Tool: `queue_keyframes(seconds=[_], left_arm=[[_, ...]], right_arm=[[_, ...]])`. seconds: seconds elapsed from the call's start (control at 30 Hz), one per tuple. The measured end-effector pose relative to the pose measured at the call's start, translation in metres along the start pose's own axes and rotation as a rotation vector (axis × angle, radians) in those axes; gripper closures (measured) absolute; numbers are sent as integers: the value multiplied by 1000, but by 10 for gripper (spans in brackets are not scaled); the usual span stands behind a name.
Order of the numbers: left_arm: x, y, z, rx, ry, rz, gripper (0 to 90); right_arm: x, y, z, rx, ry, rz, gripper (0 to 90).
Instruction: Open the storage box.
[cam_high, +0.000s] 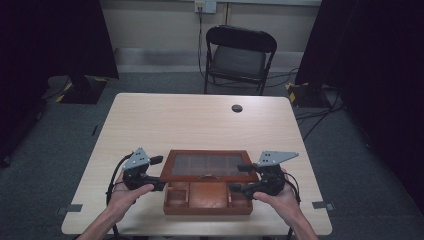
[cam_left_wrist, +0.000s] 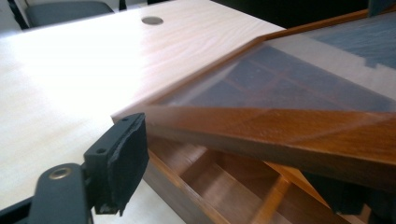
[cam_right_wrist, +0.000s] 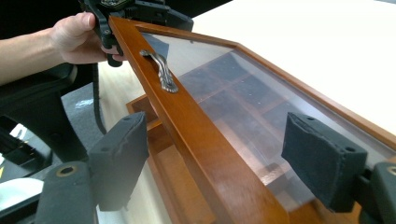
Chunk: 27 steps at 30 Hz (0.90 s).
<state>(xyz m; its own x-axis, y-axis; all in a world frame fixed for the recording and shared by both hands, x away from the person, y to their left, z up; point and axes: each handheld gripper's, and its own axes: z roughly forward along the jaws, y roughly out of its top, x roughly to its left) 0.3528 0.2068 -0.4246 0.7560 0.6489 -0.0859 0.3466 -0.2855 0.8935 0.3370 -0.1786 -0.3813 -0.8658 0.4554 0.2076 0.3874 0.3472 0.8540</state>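
High view: a wooden box (cam_high: 208, 197) sits at the table's (cam_high: 200, 120) near edge, its glass-paned lid (cam_high: 209, 166) raised partway, the left gripper (cam_high: 156, 172) and right gripper (cam_high: 240, 178) at the lid's front corners.

Left gripper view: the lid's frame (cam_left_wrist: 280, 126) lies between spread jaws; whether the pads press it cannot be told.

Right gripper view: jaws stand wide, the frame rail (cam_right_wrist: 196, 135) between them untouched, beyond it a metal handle (cam_right_wrist: 161, 70). The lid looks rigid, hinged and breakable at the pane; the wooden rail seems the safest hold.

Left tongs (cam_high: 159, 175) parted, right tongs (cam_high: 240, 177) wide apart, facing inward
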Motion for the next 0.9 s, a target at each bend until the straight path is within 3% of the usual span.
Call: queue_keyframes(seconds=[0.1,0.17,0.23,0.5,0.77,0.9], left_arm=[[3,6,1,0,-6,-2,189],[3,9,0,14,-19,5,212],[3,11,0,21,-12,12,217],[5,15,2,14,-11,-27,212],[6,16,7,7,-16,-61,286],[8,21,7,13,-18,-37,305]], right_arm=[[-2,0,-4,-13,-20,-8,217],[-3,1,-6,-7,-70,-23,214],[-4,0,-8,-17,-69,-20,214],[-13,1,-10,-30,-94,-7,213],[-20,1,-13,-25,-122,-4,208],[-26,1,-16,-25,-133,3,209]])
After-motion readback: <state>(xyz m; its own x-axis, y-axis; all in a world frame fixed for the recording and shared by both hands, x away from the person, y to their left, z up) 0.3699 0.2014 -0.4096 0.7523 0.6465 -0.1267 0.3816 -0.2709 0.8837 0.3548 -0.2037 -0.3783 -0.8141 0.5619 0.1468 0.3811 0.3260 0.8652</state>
